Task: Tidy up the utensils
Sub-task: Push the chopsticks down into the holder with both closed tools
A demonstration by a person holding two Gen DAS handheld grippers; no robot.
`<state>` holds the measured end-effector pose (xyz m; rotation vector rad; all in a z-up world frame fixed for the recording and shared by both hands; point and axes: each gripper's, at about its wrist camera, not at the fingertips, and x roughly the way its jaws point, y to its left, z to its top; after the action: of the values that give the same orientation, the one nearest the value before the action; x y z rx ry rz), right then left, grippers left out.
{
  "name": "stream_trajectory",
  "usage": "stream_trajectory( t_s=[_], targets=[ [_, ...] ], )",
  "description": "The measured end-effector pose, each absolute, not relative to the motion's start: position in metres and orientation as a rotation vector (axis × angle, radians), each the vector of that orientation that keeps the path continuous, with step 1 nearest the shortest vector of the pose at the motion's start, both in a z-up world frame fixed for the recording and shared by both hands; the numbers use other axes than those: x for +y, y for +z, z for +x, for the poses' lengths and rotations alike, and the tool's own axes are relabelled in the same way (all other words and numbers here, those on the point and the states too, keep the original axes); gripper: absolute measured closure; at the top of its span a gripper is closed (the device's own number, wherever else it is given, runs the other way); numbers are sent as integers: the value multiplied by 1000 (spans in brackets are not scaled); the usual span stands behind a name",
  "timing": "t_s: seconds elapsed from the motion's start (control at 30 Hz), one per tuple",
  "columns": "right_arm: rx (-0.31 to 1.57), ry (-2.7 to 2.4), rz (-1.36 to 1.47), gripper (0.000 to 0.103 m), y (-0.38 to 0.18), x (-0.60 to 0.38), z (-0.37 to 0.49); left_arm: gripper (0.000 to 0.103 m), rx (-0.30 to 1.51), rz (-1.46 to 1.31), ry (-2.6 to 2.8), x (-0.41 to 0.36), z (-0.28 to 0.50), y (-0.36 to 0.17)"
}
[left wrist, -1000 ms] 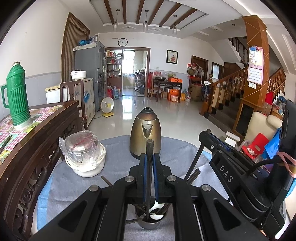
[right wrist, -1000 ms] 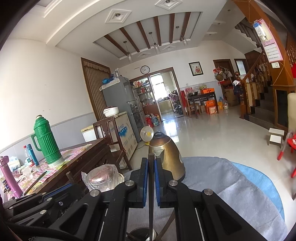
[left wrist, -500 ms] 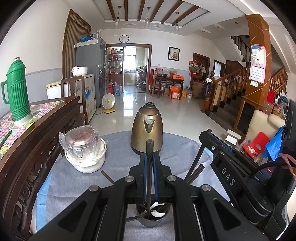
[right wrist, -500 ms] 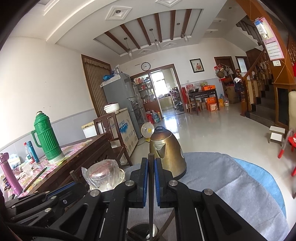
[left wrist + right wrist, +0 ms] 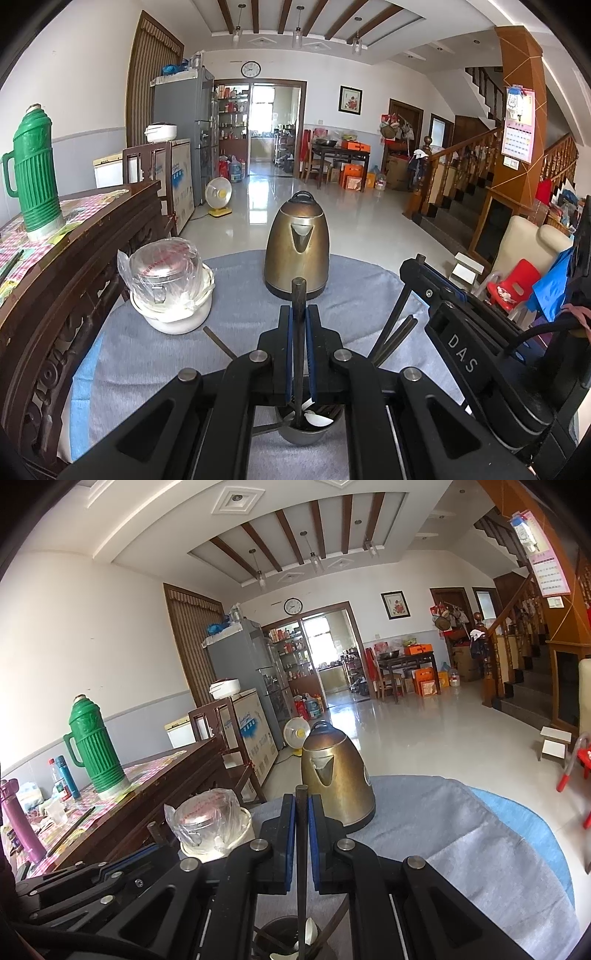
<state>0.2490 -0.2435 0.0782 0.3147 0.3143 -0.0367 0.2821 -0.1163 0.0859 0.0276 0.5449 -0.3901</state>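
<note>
Both tongs are each clamping a thin dark chopstick [image 5: 298, 332] upright over the round metal utensil cup [image 5: 301, 434] on the grey-clothed worktop [image 5: 166, 354]. Looks like they're dropping them in; next they'll need lowering, then letting go.

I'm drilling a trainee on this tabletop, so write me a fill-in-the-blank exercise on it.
1. Each claw, left claw and right claw, is shut on a dark ____.
2. The lower ends of both chopsticks reach into a round metal ____ that also holds a white spoon.
3. The kettle on the grey cloth is ____ in colour.
4. The thermos on the wooden sideboard is ____.

Missing words: chopstick; cup; bronze; green
</note>
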Motion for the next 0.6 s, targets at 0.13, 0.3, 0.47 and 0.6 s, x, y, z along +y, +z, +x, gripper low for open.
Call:
stream_trajectory(
  t_s=[0.13, 0.3, 0.47, 0.6],
  targets=[
    [321, -33, 314, 95, 76, -243, 249, 96, 551, 27, -387, -116, 282, 84],
    [330, -29, 320, 95, 74, -242, 248, 96, 562, 30, -385, -116, 283, 80],
    [338, -26, 325, 95, 71, -241, 247, 96, 571, 29, -382, -114, 282, 76],
    [345, -22, 332, 95, 70, -242, 245, 96, 580, 25, -382, -111, 283, 74]
  ],
)
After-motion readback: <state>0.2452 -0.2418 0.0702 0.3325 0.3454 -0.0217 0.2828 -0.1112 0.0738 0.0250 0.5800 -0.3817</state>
